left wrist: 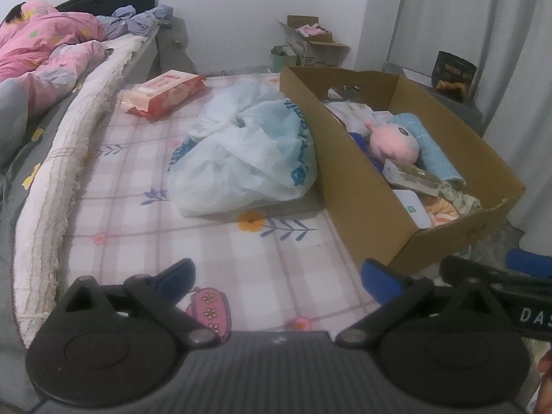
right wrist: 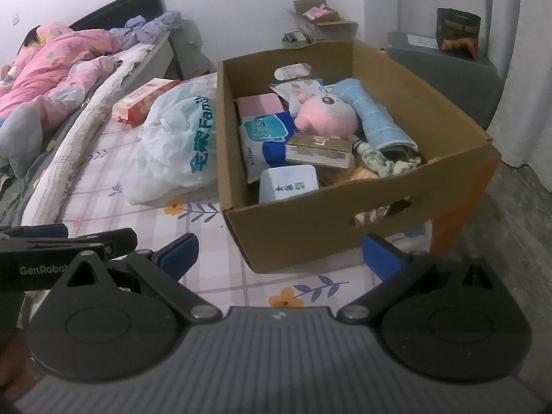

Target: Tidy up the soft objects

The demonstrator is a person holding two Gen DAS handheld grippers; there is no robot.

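Observation:
A brown cardboard box (right wrist: 310, 227) (left wrist: 348, 186) stands on the checked floral mattress (left wrist: 165, 262). Inside lie a pink plush toy (right wrist: 327, 117) (left wrist: 393, 141), a rolled light-blue towel (right wrist: 372, 117), tissue packs (right wrist: 262, 138), a small book (right wrist: 319, 151) and a white container (right wrist: 288, 183). A crumpled white plastic bag (left wrist: 248, 151) (right wrist: 172, 145) rests against the box's left side. My left gripper (left wrist: 277, 277) hovers open over the mattress, short of the bag. To its right, my right gripper (right wrist: 279, 253) is open in front of the box's near wall. Neither holds anything.
A red wipes pack (left wrist: 162, 95) lies behind the bag. A person in pink clothes (left wrist: 41, 45) lies on the raised bed at left. Small open boxes (right wrist: 324, 20) stand by the far wall, a grey case (right wrist: 445, 65) with a dark bag sits at right, beside white curtains.

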